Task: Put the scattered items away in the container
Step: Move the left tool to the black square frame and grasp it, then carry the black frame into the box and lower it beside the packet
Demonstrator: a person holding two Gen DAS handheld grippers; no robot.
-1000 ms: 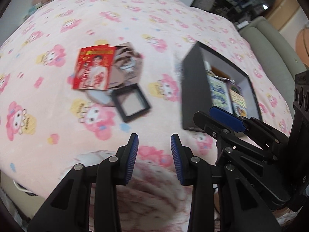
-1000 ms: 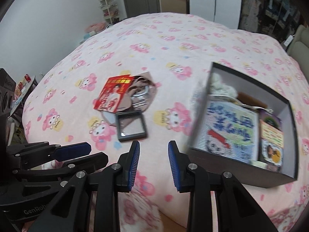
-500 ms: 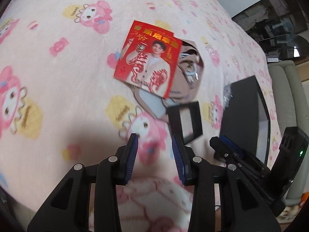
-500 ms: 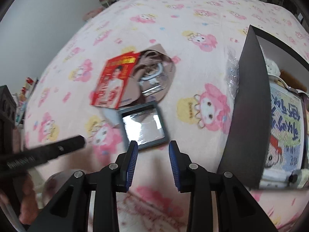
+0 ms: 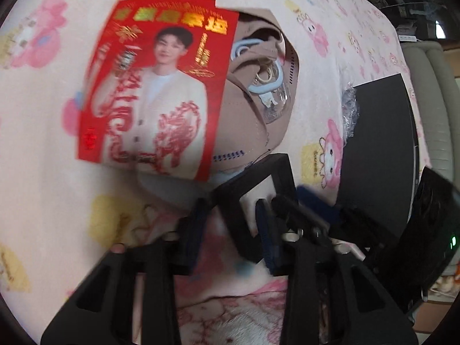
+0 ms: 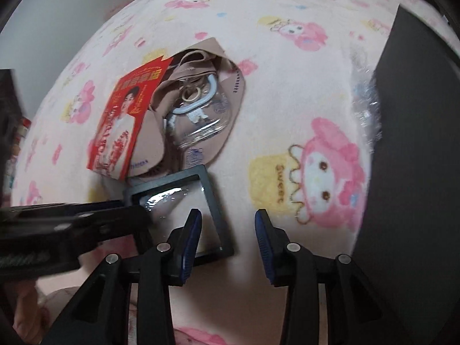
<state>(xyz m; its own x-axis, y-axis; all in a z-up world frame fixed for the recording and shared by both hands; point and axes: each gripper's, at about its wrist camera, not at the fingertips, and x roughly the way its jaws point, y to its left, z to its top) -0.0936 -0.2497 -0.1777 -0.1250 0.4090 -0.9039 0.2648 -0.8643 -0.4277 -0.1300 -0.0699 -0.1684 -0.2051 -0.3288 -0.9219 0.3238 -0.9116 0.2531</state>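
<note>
A small black square frame case with a clear window lies on the pink patterned blanket; it also shows in the right wrist view. My left gripper is open, its jaws on either side of the frame's near-left edge. My right gripper is open just right of the frame's near corner. A red envelope with a portrait overlaps a beige mask pouch holding a clear clip. The black box stands at the right.
Crinkled clear plastic lies against the box's left wall. A grey sofa is beyond the bed at right. A white wall and shelves are at the far left.
Both grippers have moved forward and down toward the black frame. The left gripper now straddles the frame's edge; the right has closed in beside it. Both stay open.
</note>
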